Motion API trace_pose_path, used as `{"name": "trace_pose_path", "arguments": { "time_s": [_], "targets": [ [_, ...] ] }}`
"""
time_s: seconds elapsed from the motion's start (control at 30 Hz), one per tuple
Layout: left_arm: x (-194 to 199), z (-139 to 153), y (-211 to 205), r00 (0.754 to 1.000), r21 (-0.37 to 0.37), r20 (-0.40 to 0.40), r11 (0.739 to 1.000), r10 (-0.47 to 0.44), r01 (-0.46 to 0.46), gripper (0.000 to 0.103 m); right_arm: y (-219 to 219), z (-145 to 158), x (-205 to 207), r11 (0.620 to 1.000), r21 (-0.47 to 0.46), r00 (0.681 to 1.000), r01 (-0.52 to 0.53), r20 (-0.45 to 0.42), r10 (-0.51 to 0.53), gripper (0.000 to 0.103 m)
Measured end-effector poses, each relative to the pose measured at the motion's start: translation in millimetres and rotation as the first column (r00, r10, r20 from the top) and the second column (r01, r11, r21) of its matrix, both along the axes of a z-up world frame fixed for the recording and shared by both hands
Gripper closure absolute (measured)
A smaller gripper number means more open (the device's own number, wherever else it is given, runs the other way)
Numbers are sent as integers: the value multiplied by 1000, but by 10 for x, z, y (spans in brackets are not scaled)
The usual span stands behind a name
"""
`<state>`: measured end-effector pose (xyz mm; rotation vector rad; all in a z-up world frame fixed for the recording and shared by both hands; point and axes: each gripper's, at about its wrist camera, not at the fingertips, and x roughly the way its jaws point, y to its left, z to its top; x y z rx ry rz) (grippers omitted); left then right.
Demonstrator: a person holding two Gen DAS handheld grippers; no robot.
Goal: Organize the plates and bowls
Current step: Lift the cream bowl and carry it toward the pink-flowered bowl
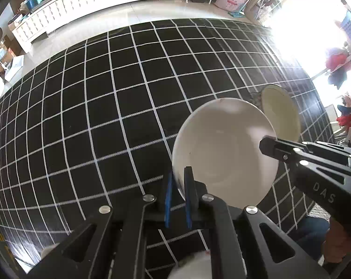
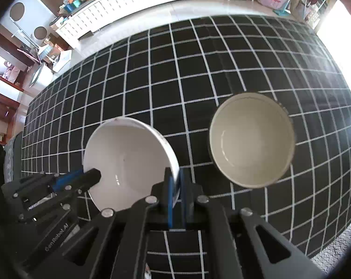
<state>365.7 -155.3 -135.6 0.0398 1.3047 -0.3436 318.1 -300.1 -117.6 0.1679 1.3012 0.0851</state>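
Both the left gripper (image 1: 178,186) and the right gripper (image 2: 175,183) are clamped on opposite rims of a glossy white ceramic bowl (image 2: 126,160). It is tilted above the black, white-gridded tablecloth (image 2: 152,93). A cream round bowl (image 2: 251,139) sits beside it, nearer the cloth's right edge.

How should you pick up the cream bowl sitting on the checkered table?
Probably by its rim. The round cream bowl stands upright and open on the black-and-white grid tablecloth, with nothing in it. Come down from above, one finger inside the wall and one outside, at the near edge. The glossy white bowl is held this way by the left gripper and right gripper.
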Motion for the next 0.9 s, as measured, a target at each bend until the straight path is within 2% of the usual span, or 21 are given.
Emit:
{"name": "trace_pose_path", "arguments": {
  "time_s": [0.4, 0.9],
  "targets": [
    [-575, 505, 195, 997, -47, 79, 999, 25, -21, 95, 198, 338, -396, 1000, 16, 998, 1, 66, -2, 95],
    [-1172, 521, 407, 994, -69, 95, 996, 56, -50, 95, 509, 382, -948, 1000, 7, 996, -25, 88, 24, 95]
  ]
}}
